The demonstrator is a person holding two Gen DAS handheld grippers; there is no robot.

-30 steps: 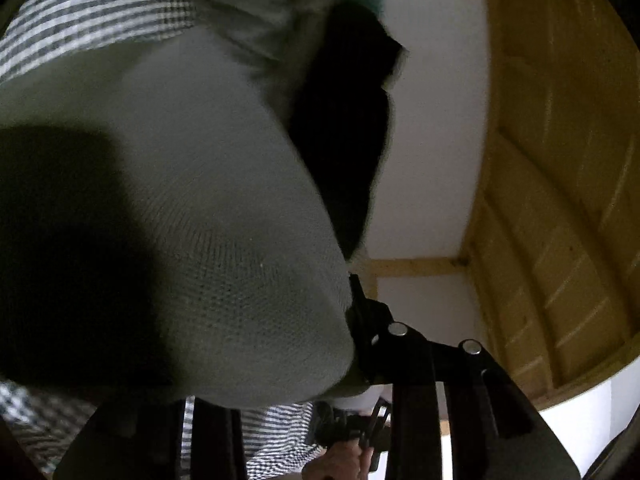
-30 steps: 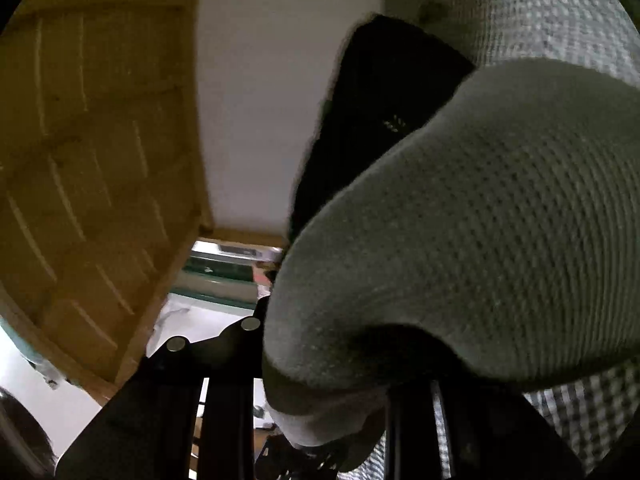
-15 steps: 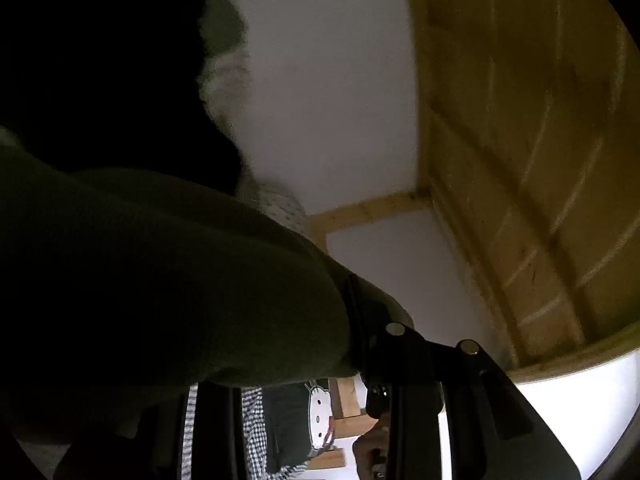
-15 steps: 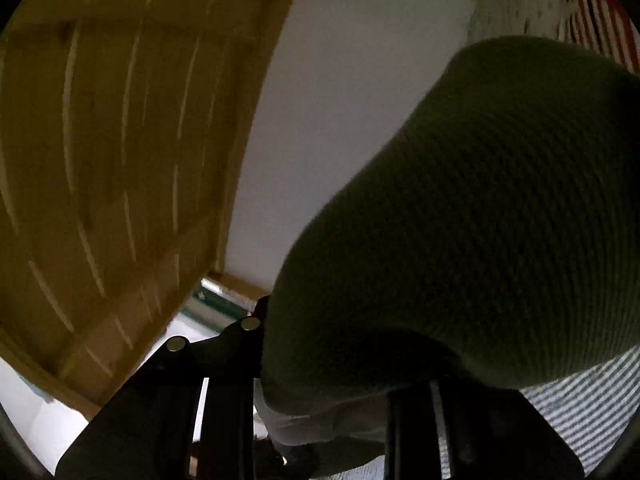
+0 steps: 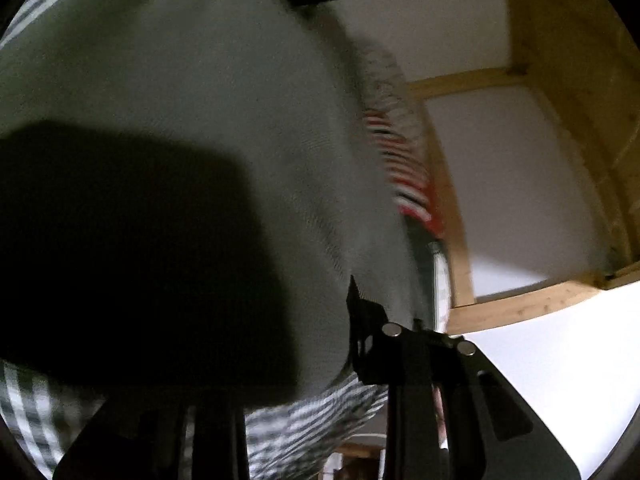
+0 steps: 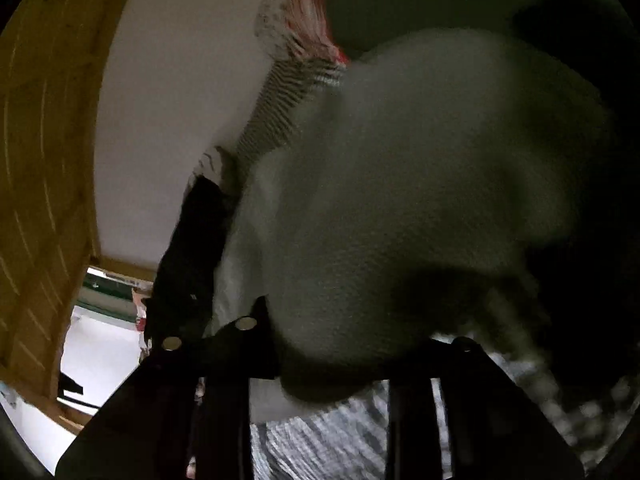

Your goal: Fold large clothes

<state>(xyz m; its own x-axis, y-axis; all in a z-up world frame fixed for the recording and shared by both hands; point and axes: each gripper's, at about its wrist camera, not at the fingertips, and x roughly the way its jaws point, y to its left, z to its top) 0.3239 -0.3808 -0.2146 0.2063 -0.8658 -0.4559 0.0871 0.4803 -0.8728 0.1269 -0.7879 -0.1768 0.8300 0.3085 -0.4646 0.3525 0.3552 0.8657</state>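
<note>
I read the grey knit garment (image 5: 224, 128) as soft, floppy: left gripper (image 5: 304, 364) clamped on its edge, right gripper (image 6: 332, 364) jaws opening (cloth between); regrip corners above the checked sheet (image 6: 320, 440).

The left gripper (image 5: 296, 392) is seen pointed somewhat downward, and its jaws are closed narrowly on a fold of the grey knitted garment (image 5: 200, 100), which is bunched over the fingers. The right gripper (image 6: 320, 384) is tilted downward too; its jaws are opening, and the same garment is still draped between them.
</note>
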